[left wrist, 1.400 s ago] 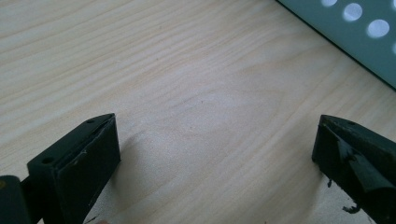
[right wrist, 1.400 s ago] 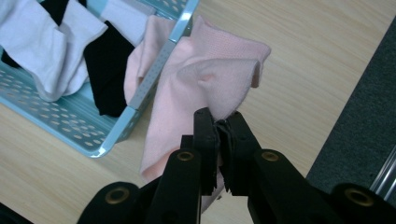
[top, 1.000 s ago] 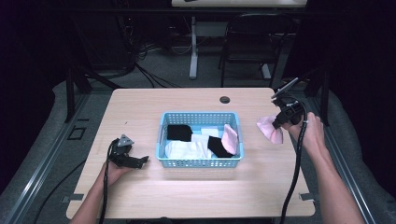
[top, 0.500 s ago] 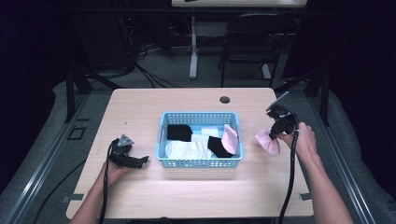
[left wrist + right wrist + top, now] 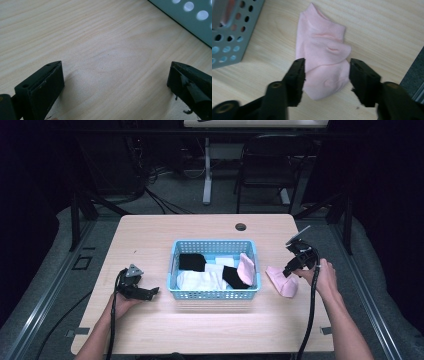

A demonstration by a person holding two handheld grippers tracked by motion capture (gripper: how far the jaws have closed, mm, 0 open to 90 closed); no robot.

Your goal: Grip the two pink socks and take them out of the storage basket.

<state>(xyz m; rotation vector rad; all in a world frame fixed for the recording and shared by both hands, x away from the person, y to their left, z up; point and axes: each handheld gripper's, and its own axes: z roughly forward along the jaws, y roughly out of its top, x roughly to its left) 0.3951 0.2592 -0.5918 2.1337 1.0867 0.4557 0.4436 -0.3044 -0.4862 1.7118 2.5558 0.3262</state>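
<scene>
Your right tool [image 5: 325, 75] is hanging just above the soft pink sock [image 5: 322, 62], and its two black jaws are standing apart, one on each side of the sock, not squeezing it. The pink sock is lying flat on the pale wooden counter [image 5: 200, 325], just beside the right wall of the light blue plastic basket with holes [image 5: 215, 245]. So it looks like this one sock is out of the basket and put down.

Your left tool [image 5: 145, 292] is resting low on the counter near the left side of the basket. In the left gripper view its jaws are standing wide apart with nothing but bare wood between them.

More things are waiting inside the basket: a second pink sock [image 5: 246, 266] leaning against the right wall, two black socks [image 5: 192, 262], and some white cloth pieces [image 5: 200, 281]. No one told us the job, but I am guessing you are emptying the basket, and most of it is still left to do.
</scene>
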